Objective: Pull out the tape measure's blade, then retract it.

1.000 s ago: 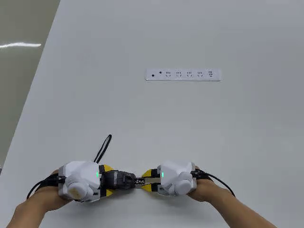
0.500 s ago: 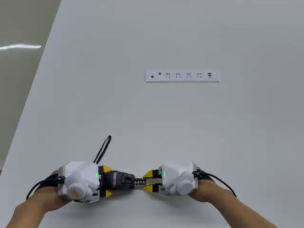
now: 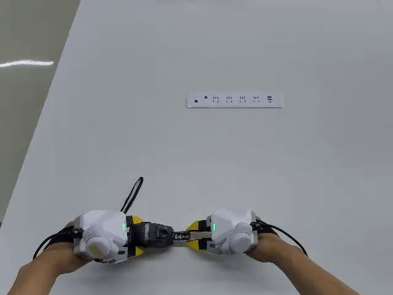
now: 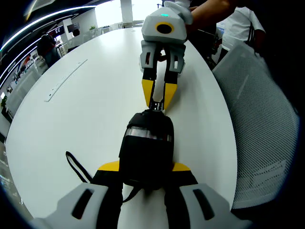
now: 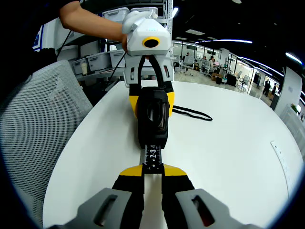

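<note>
Head view, near edge of tabletop (image 3: 245, 172), left of middle: tape measure (image 3: 153, 233) clamped in left gripper (image 3: 140, 235), black case w/ blade mouth facing right along that edge. In left gripper view, grips case (image 4: 147, 152) by its sides, yellow tips closed hard against it. Nose to nose opposite: right gripper (image 3: 191, 234), jaws nearly together, nipping end of blade (image 3: 180, 235) flat between yellow tips. In right gripper view, holds blade (image 5: 153, 155) just behind its white numerals, w/ case (image 5: 152, 117) dead ahead. Only a short stub of blade out betw. case and right tips, so pull judged barely begun.

Key relation: long axis of case and blade parallel to near edge, in one line w/ both grippers; case to left of right gripper, blade end already in right's grasp. Likely next move, then: draw right gripper straight along near edge toward right corner, away from case, w/ left as anchor. Risk if pulled off-axis: kinked blade, or slip from tips.

Wrist strap (image 3: 132, 193) trailing slack from case toward far edge, clear of pull line. Power strip (image 3: 235, 99) well apart, toward far edge, off the path.
</note>
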Demonstrator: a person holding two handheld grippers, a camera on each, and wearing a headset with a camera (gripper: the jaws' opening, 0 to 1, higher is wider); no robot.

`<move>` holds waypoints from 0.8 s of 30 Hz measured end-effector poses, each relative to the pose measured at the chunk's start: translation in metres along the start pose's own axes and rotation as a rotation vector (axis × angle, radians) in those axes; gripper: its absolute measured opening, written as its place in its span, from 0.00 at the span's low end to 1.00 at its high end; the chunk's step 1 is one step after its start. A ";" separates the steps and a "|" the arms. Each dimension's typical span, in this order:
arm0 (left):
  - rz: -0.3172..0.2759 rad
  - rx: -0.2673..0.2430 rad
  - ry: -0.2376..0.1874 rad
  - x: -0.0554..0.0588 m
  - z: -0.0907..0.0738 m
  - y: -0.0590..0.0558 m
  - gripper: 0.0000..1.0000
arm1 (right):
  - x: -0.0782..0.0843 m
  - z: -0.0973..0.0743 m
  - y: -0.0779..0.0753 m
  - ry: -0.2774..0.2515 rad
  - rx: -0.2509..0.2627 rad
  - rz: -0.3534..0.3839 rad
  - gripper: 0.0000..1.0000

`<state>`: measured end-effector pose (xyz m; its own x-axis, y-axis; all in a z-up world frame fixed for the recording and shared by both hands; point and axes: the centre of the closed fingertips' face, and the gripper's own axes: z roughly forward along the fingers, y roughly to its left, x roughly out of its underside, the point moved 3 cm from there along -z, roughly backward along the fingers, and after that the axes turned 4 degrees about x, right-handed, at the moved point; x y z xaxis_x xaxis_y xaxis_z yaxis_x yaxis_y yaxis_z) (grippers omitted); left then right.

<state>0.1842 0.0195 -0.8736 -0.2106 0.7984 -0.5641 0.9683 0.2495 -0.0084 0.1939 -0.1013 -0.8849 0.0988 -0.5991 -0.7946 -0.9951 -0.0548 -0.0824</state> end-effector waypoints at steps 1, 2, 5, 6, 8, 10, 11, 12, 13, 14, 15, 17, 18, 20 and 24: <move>0.000 0.000 0.000 0.000 0.000 0.000 0.29 | 0.000 -0.001 0.000 0.000 0.000 0.000 0.10; 0.000 0.000 0.000 0.000 0.000 0.000 0.29 | 0.001 -0.001 0.000 0.001 0.000 0.001 0.10; -0.001 0.001 0.000 0.000 0.000 0.000 0.29 | 0.001 -0.003 0.000 0.004 0.001 -0.001 0.11; 0.000 0.001 0.001 0.000 0.000 0.000 0.29 | 0.002 -0.004 0.000 0.005 0.001 -0.001 0.11; -0.001 0.001 0.001 0.001 0.000 0.000 0.29 | 0.002 -0.006 0.000 0.004 0.002 -0.001 0.11; 0.000 0.001 0.001 0.001 0.000 0.000 0.29 | 0.002 -0.007 0.000 0.004 0.002 -0.001 0.11; 0.000 0.001 0.001 0.001 0.000 0.000 0.29 | 0.003 -0.007 0.000 0.005 0.003 -0.002 0.11; 0.000 0.001 0.002 0.001 0.000 0.000 0.29 | 0.003 -0.007 0.000 0.005 0.003 -0.002 0.11; 0.000 0.001 0.002 0.000 0.000 0.000 0.29 | 0.003 -0.008 0.000 0.005 0.003 -0.003 0.11; 0.000 0.001 0.002 0.000 0.000 0.000 0.29 | 0.003 -0.009 0.000 0.005 0.003 -0.003 0.11; 0.000 0.001 0.003 0.000 0.000 0.000 0.29 | 0.004 -0.009 0.000 0.005 0.004 -0.003 0.11; -0.001 0.000 0.003 0.000 0.000 0.000 0.29 | 0.004 -0.010 0.000 0.006 0.004 -0.002 0.11; -0.002 0.000 0.003 0.000 0.000 0.000 0.29 | 0.004 -0.011 0.000 0.006 0.004 -0.002 0.11; -0.002 0.000 0.003 0.000 0.000 0.000 0.29 | 0.005 -0.012 0.000 0.007 0.004 -0.001 0.11; -0.003 0.000 0.003 0.000 0.000 0.000 0.29 | 0.006 -0.014 0.000 0.007 0.006 -0.003 0.11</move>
<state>0.1841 0.0198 -0.8737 -0.2143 0.7995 -0.5612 0.9677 0.2520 -0.0106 0.1948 -0.1162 -0.8812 0.1016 -0.6044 -0.7902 -0.9948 -0.0519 -0.0882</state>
